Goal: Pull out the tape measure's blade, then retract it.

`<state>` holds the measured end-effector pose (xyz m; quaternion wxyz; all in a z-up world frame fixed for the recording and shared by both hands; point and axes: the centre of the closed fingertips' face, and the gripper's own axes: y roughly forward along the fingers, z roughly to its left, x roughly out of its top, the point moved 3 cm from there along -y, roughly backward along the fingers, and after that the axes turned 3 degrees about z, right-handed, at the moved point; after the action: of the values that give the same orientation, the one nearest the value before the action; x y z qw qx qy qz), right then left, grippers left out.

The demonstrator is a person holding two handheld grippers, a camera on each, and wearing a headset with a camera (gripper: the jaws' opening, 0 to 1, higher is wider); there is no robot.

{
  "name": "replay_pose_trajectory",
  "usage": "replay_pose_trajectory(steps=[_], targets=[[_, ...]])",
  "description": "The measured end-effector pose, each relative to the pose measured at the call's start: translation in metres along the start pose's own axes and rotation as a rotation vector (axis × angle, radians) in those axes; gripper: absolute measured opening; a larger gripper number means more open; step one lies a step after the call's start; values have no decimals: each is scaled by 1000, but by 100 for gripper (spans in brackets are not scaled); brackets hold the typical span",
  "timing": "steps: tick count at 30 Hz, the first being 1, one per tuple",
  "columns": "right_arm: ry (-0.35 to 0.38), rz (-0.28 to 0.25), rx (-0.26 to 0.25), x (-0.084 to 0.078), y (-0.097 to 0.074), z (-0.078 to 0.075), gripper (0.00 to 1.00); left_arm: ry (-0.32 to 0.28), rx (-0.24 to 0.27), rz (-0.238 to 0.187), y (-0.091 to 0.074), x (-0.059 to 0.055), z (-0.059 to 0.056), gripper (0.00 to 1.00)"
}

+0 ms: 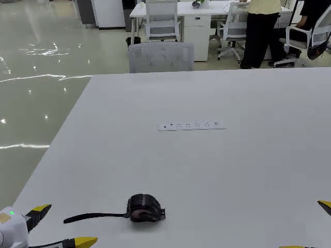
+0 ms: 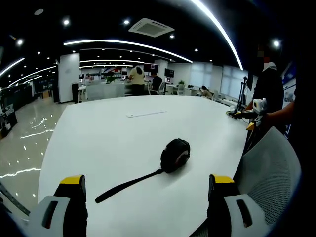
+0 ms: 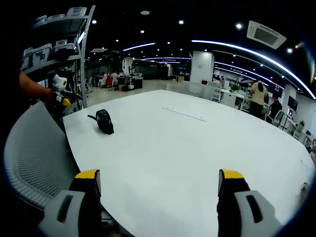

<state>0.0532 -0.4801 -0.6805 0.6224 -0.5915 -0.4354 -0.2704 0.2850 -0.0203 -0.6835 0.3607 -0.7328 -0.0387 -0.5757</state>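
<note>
Black tape measure [image 1: 145, 208] lay on the table [image 1: 207, 165], blade in; left gripper [image 2: 148, 180] near its strap [image 1: 93, 217], right gripper [image 3: 160, 175] farther off, both wide open, empty, poised to reach.

Tape measure [image 1: 145, 208] on desk [image 1: 248, 170], near edge; strap [image 1: 93, 217] trails to 9 o'clock. Socket strip [image 1: 191, 125] at 1 o'clock; chair [image 1: 161, 57] behind.

No text, brand or number readable anywhere. Reddish patch on side of tape measure [image 1: 145, 208], perhaps a label, too blurred to read. Row of small dark marks on white strip [image 1: 191, 125] on table [image 1: 258, 170], too small to make out
</note>
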Motion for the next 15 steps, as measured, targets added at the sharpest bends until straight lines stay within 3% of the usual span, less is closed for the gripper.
replay_pose_trajectory(steps=[8, 12, 14, 15], targets=[[-10, 8, 7, 5, 1, 1, 98, 39, -18, 6, 8, 5, 0, 100], [-46, -9, 7, 13, 6, -5, 98, 72, -35, -7, 15, 15, -2, 97], [-87, 39, 13, 8, 10, -7, 97, 120, -65, 37, 22, 15, -3, 97], [-89, 33, 25, 9, 13, -6, 97, 149, -77, 60, 25, 14, -4, 97]])
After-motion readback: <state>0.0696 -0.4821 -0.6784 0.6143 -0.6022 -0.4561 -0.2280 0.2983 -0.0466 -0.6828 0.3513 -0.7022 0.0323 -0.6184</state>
